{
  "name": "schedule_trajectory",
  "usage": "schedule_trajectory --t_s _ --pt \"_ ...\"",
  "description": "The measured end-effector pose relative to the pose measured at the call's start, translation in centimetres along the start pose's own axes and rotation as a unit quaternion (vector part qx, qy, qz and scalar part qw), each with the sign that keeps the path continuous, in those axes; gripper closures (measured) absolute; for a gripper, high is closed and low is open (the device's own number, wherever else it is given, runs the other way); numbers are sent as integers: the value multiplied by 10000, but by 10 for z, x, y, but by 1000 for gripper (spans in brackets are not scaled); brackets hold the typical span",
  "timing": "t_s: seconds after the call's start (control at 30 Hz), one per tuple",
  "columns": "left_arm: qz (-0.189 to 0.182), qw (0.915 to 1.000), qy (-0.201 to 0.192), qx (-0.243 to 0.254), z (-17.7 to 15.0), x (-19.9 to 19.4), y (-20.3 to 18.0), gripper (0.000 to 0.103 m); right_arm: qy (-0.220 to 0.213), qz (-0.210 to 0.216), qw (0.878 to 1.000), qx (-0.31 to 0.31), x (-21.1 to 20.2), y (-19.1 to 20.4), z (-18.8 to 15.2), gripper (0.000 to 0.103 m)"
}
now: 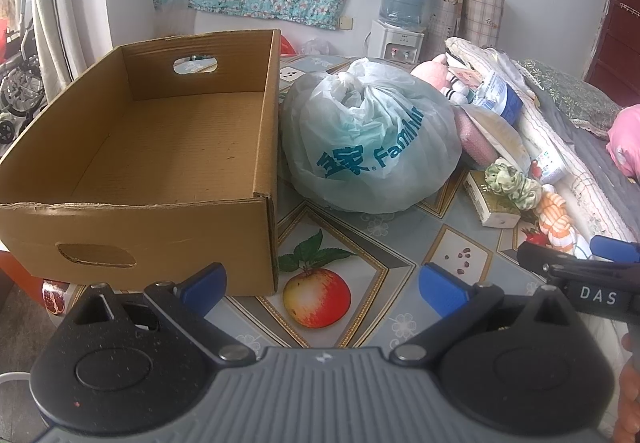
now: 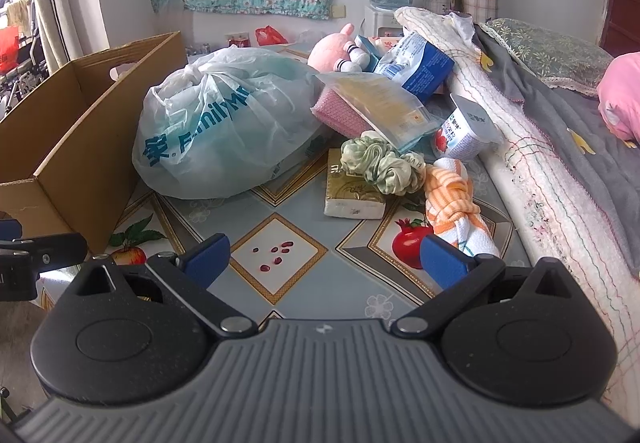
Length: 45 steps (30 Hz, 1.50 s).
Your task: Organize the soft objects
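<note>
Both tongs spread wide, nothing held: left gripper [image 1: 322, 285] over the fruit-print tablecloth [image 1: 360, 243], right gripper [image 2: 326, 261] likewise. Cardboard box [image 1: 160, 147] ahead-left of left gripper, touching the knotted plastic bag [image 1: 372, 139] straight ahead. Ahead of right gripper: tissue pack [image 2: 352, 191] under a green scrunchie [image 2: 380, 163]; orange-striped towel [image 2: 454, 199] just beyond its right finger; pink plush toy [image 2: 336, 47] far behind the bag

box [image 1: 160, 147] open top, free | bag [image 2: 224, 131] blocks pile's left | front cloth [image 2: 304, 283] free
</note>
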<state>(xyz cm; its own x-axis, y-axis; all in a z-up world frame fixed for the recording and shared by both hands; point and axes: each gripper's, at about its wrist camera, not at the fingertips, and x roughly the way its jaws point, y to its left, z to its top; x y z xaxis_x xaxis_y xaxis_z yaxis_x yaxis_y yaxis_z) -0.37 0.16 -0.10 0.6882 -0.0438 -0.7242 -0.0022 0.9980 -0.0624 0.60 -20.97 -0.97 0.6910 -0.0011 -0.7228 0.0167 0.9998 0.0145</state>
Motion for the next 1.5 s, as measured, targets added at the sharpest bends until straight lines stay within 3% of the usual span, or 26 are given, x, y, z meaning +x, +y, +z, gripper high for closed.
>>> schedule_trajectory --t_s 0.87,1.17,1.5 --pt "34 9999 45 92 -4 6 -2 0 76 76 9999 100 7 -5 -3 1" --pt "-210 9969 -60 757 -10 3 -40 0 -357 15 9976 592 -5 -45 -14 1" --pt "-819 9852 -97 1501 -14 7 -94 0 -844 -264 9909 1016 -11 -109 -38 1"
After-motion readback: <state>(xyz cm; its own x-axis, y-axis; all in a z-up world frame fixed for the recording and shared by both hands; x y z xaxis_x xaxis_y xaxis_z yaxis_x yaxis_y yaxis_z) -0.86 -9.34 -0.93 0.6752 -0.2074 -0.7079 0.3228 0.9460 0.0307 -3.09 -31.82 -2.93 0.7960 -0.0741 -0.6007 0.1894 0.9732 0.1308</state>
